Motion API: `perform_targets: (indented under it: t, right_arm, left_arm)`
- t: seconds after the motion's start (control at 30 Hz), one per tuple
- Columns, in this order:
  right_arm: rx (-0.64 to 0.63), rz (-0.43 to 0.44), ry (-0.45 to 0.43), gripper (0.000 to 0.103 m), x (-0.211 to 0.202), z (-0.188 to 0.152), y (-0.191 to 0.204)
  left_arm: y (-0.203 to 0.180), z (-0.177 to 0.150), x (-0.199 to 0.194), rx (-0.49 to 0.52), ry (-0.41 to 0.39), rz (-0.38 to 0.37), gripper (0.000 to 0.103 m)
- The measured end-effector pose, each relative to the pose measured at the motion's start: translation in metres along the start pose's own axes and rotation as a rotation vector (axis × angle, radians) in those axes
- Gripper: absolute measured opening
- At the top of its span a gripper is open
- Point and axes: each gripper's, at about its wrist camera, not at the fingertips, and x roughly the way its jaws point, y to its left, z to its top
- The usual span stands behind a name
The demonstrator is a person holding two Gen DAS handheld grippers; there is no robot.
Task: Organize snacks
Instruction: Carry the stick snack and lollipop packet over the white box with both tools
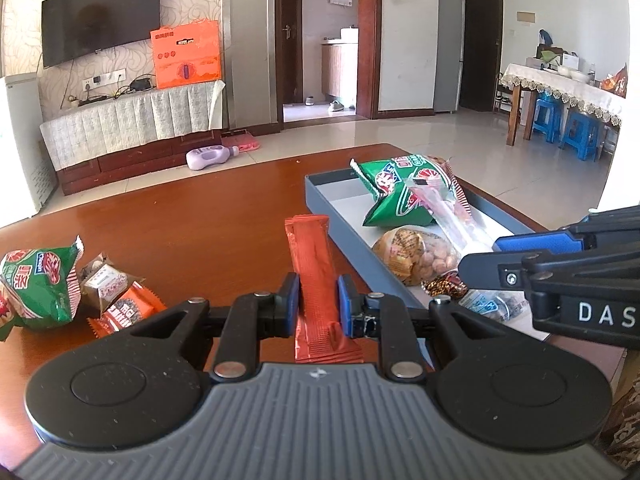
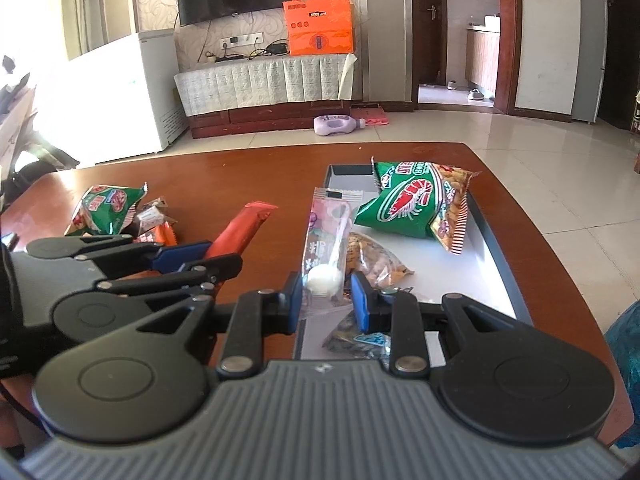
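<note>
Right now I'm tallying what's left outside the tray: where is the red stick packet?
The red stick packet is held in the left gripper over the wooden table, just left of the grey tray.

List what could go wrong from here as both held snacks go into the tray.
1. The two grippers sit close: the left gripper, shut on the orange-red packet, could knock the right gripper.
2. The clear lollipop packet sticks far out past the right gripper and could snag the green shrimp-cracker bag.
3. The tray is crowded at its near end, so packets may slide over its rim.
</note>
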Motion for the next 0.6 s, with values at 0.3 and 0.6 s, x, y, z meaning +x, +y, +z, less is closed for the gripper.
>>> perform_targets:
  t: [0.3, 0.6]
  right_arm:
    - [0.004, -0.005, -0.001, 0.03, -0.004, 0.0, -0.009]
    - [0.01, -0.012, 0.0, 0.03, -0.007, -0.001, -0.019]
  left_arm:
    - [-0.012, 0.005, 0.005, 0.004, -0.009, -0.023, 0.025]
    - [-0.022, 0.011, 0.011, -0.002, -0.014, -0.037, 0.025]
